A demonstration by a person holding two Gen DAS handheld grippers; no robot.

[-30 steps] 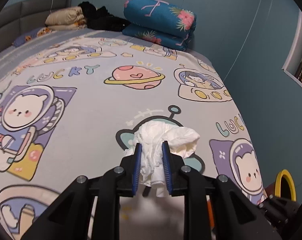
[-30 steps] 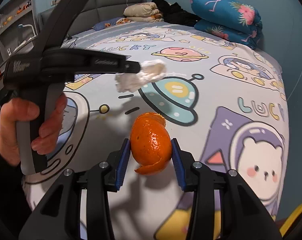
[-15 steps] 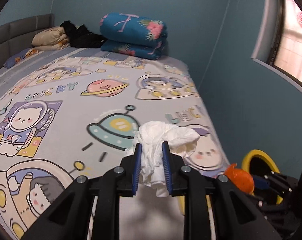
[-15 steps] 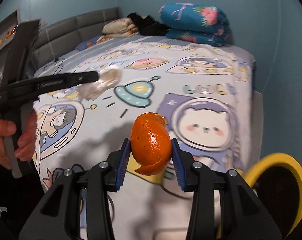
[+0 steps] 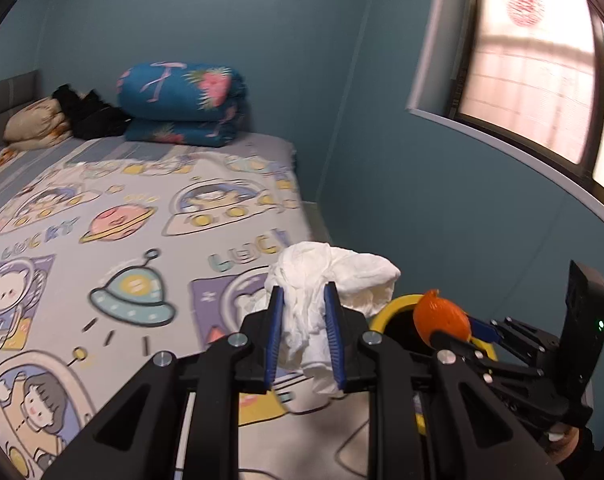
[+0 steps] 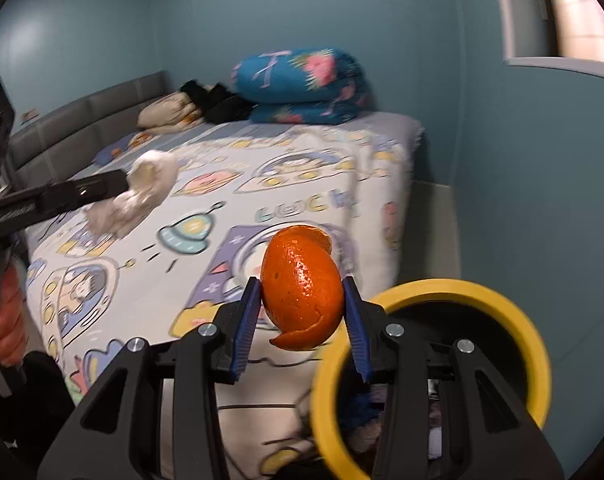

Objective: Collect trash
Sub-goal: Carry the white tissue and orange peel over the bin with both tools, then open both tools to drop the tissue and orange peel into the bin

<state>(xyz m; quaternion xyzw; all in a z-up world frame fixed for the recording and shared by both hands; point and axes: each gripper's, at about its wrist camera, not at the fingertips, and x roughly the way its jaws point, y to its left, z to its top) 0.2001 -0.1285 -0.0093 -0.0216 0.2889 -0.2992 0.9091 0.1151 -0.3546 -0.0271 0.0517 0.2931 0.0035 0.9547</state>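
Legible on bed cover: "LUCKY", repeated. Left claw clamped on crumpled white tissue, carried above bed's foot edge. Right claw pinching orange peel just beside yellow-rimmed bin. Narrow floor gap between bed edge and blue wall.
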